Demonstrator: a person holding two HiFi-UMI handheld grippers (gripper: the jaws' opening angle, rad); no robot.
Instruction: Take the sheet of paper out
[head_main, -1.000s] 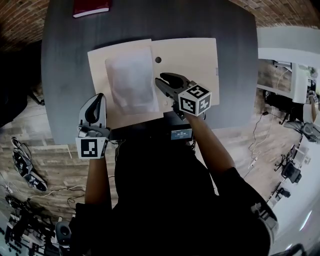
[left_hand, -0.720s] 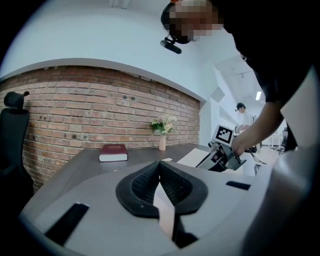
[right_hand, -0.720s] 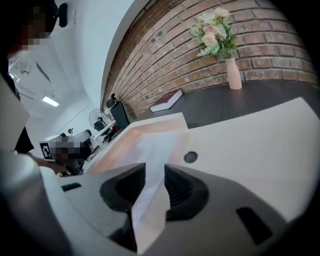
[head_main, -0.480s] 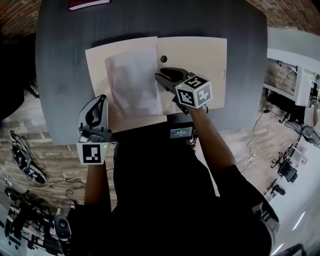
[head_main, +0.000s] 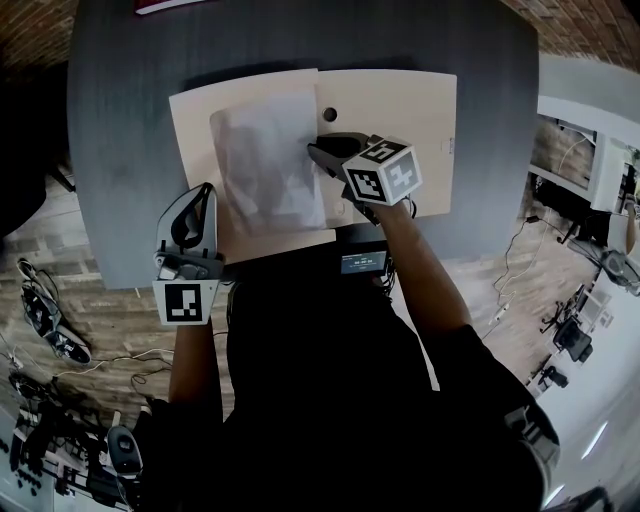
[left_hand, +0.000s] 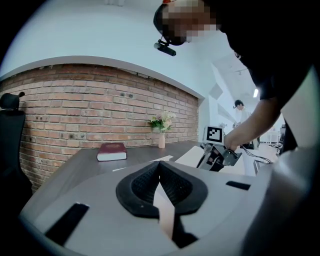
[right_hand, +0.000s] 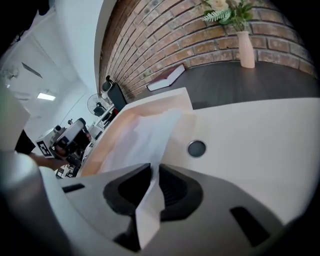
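My left gripper (head_main: 201, 196) is nearest, at the lower left of the head view. Its jaws are together on the left edge of the open tan folder (head_main: 400, 110), with a beige strip pinched between the pads. Just past it, at the centre of the frame, my right gripper (head_main: 318, 153) tilts down over the folder's middle fold. Its jaws are closing, and the right edge of the sheet of paper (head_main: 262, 150) already stands up between the pads, which are narrowed onto it. The rest of the sheet lies on the folder's left half, slightly rumpled. Beside the right gripper's tips, a small dark round stud (head_main: 330, 114) sits on the right half. The folder rests on a dark grey table (head_main: 120, 150). Farther off, at the top left edge, lies a red book (head_main: 175, 5). In the right gripper view, a pale vase of flowers (right_hand: 245, 47) stands before the brick wall (right_hand: 165, 37).
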